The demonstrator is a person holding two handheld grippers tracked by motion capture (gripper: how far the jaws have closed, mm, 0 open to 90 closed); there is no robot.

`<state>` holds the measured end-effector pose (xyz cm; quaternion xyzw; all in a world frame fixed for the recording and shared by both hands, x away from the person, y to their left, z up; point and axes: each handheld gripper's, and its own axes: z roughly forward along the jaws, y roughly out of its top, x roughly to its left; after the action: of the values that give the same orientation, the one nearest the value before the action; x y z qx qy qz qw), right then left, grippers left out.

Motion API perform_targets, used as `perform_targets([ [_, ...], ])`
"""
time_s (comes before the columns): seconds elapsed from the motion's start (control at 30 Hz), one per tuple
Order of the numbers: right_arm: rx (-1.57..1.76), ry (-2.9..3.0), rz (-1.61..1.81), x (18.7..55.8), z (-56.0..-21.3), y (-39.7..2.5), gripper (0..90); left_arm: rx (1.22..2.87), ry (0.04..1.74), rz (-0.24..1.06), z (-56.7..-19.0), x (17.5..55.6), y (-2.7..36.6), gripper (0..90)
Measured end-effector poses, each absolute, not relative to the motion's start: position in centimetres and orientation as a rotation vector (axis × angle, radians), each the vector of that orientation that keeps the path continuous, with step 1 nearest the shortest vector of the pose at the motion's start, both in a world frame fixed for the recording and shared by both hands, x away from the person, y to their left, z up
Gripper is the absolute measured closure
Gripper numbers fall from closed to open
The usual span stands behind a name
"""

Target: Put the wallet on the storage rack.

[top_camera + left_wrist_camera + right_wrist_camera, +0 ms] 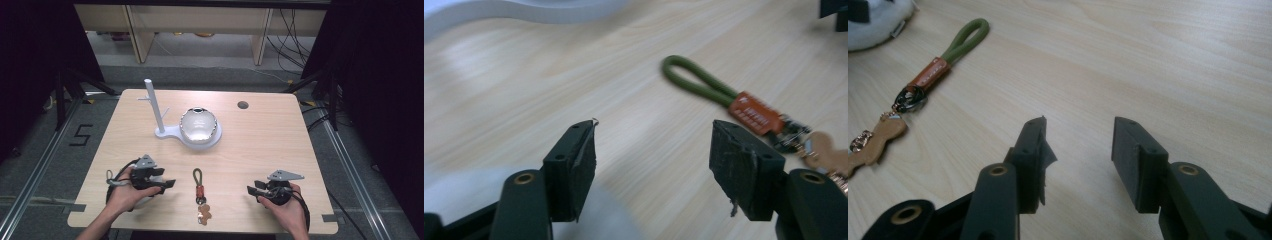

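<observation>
A keychain point(200, 192) lies flat on the table's front middle, with a green cord loop, an orange tag, a dark ring and a tan charm. My left gripper point(169, 184) rests to its left and points at it, open and holding nothing. In the left gripper view the keychain point(749, 110) lies ahead and to the right of the open left gripper point(654, 145). To the right of the keychain, my right gripper point(251, 189) is also open and holds nothing. The right gripper view has the keychain point(930, 72) far left of the right gripper point(1079, 145).
A white stand point(156, 112) with an upright post and side pegs sits at the table's centre back. A shiny rounded bowl point(199, 125) rests on its base. A round cable hole point(243, 105) is at the back right. Something white and fuzzy point(873, 25) lies by the left hand.
</observation>
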<state>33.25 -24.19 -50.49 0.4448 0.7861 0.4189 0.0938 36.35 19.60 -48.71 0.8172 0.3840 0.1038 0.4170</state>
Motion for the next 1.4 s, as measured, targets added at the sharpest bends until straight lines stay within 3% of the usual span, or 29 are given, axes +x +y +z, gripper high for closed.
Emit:
perform_targets([
  [0.27,1.332,2.382,1.106,33.1,-49.9,-24.3,57.2,2.126,1.007,0.382,-46.2,36.9,23.3,35.7],
  [0.63,1.341,2.423,1.029,33.1,-48.5,-24.0,60.1,2.210,1.162,0.358,-45.2,37.7,27.7,39.5],
  [1.13,1.360,2.425,1.030,33.1,-48.5,-24.0,57.7,2.276,1.315,0.175,-48.0,39.1,29.8,38.3],
  [1.4,1.359,2.400,1.072,33.1,-48.7,-23.8,57.1,2.285,1.345,0.141,-48.2,39.3,29.5,41.4],
])
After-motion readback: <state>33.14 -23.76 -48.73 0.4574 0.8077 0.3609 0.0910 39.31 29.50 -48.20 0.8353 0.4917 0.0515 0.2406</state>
